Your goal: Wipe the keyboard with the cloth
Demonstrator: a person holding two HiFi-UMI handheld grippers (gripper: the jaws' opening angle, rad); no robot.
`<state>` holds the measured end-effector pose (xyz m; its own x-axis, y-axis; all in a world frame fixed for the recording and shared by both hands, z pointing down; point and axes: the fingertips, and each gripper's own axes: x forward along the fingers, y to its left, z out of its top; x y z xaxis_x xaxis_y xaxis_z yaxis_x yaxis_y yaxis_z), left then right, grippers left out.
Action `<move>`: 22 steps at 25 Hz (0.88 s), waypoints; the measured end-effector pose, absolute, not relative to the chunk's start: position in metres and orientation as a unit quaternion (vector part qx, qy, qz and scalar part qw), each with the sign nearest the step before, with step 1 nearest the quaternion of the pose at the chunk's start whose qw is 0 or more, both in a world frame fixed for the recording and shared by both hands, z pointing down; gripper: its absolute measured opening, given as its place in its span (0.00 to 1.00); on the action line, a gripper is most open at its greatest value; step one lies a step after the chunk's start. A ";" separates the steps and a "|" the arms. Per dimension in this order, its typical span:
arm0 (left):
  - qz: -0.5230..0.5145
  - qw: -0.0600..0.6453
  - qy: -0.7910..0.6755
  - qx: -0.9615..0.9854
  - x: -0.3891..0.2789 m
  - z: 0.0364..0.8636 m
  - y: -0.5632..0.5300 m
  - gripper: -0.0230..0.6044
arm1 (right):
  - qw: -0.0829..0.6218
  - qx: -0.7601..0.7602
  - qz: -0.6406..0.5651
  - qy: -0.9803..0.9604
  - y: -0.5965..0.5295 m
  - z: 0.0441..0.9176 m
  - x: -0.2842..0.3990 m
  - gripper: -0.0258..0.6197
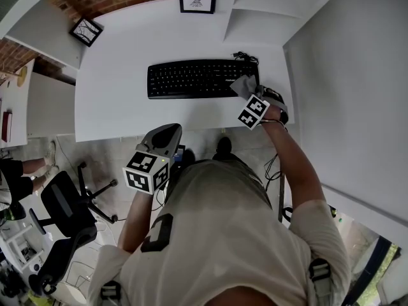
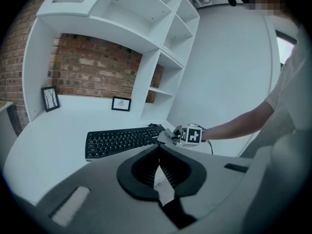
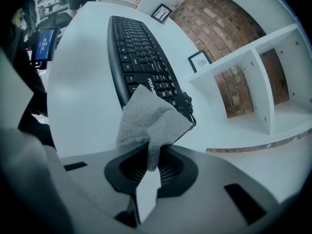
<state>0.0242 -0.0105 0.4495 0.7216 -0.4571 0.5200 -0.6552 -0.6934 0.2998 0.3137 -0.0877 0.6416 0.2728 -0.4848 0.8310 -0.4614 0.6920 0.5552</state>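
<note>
White desk (image 1: 108, 101), black keyboard (image 3: 141, 57) just ahead of the right gripper (image 3: 148, 156), near end hidden behind the grey cloth (image 3: 146, 118) its jaws clench, pinched corner out of sight, left gripper (image 2: 158, 151) well back from the keyboard, jaws pressed together, empty

White desk (image 1: 108, 110) carries black keyboard (image 1: 194, 78), small framed picture (image 1: 197, 4) at back, second framed picture (image 1: 86, 31) back left.

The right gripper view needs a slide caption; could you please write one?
Right tongs pinch a grey cloth at one end of the black keyboard.
</note>
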 end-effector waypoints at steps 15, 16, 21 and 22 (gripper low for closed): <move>0.210 0.231 -0.316 0.896 0.049 0.449 -0.017 0.04 | 0.682 0.403 -0.004 -0.610 -0.091 0.645 0.339 0.07; 0.211 0.230 -0.317 0.896 0.051 0.449 -0.017 0.04 | 0.680 0.404 -0.004 -0.612 -0.091 0.645 0.340 0.07; 0.215 0.229 -0.323 0.893 0.061 0.447 -0.020 0.04 | 0.671 0.405 -0.004 -0.621 -0.092 0.644 0.350 0.07; 0.216 0.229 -0.324 0.892 0.063 0.447 -0.020 0.04 | 0.669 0.404 -0.004 -0.624 -0.092 0.644 0.352 0.07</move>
<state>0.0633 -0.0204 0.4473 0.6957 -0.4796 0.5347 -0.6779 -0.6846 0.2680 0.3516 -0.0915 0.6442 0.2206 -0.5100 0.8314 -0.4992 0.6733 0.5455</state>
